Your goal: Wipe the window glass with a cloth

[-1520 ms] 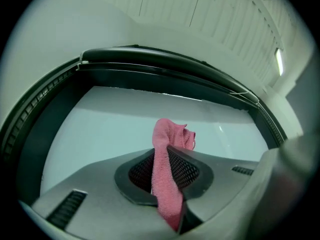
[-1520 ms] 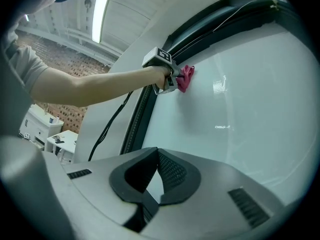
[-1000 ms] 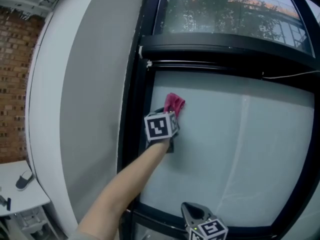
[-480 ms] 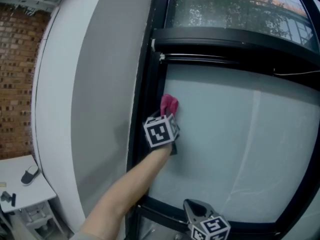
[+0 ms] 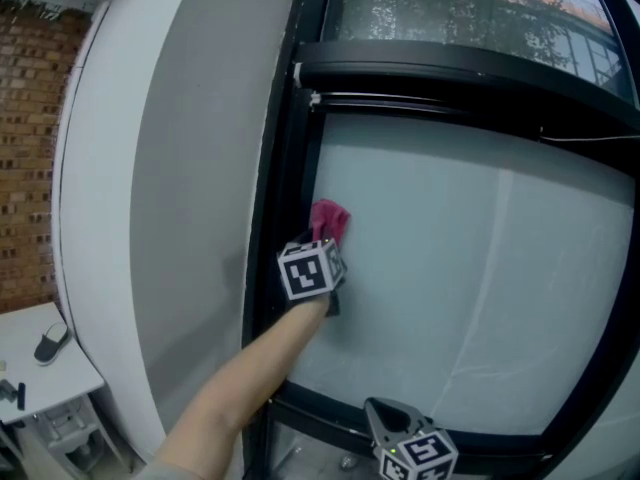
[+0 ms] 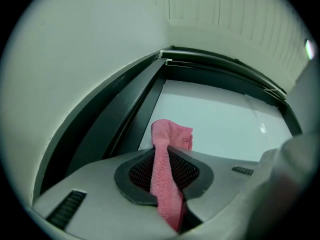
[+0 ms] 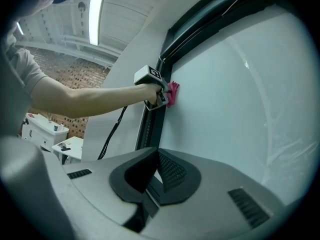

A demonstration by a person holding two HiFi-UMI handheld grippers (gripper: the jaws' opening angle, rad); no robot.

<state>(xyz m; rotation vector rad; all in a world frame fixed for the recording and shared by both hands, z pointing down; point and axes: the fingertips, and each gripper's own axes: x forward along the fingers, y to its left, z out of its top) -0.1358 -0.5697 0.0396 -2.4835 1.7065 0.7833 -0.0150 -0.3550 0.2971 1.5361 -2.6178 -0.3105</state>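
A pink cloth [image 5: 328, 219] is pressed against the window glass [image 5: 460, 268], close to the pane's left black frame [image 5: 285, 198]. My left gripper [image 5: 328, 240] is shut on the cloth, with a bare forearm behind it. In the left gripper view the cloth [image 6: 170, 134] runs between the pads of the left gripper [image 6: 167, 154] and bunches on the glass ahead. My right gripper [image 5: 395, 423] hangs low near the pane's bottom edge. Its jaws are together with nothing between them in the right gripper view [image 7: 155, 171], which also shows the cloth [image 7: 173, 93] further up the pane.
A grey wall [image 5: 190, 218] curves away left of the frame. A second pane [image 5: 450, 18] above the black crossbar shows trees outside. A white table [image 5: 40, 368] with small items stands at lower left by a brick wall [image 5: 30, 148]. A black cable [image 7: 112, 134] hangs beside the frame.
My left gripper has slid the cloth left toward the frame and then down along the pane's left edge. The right gripper has stayed low.
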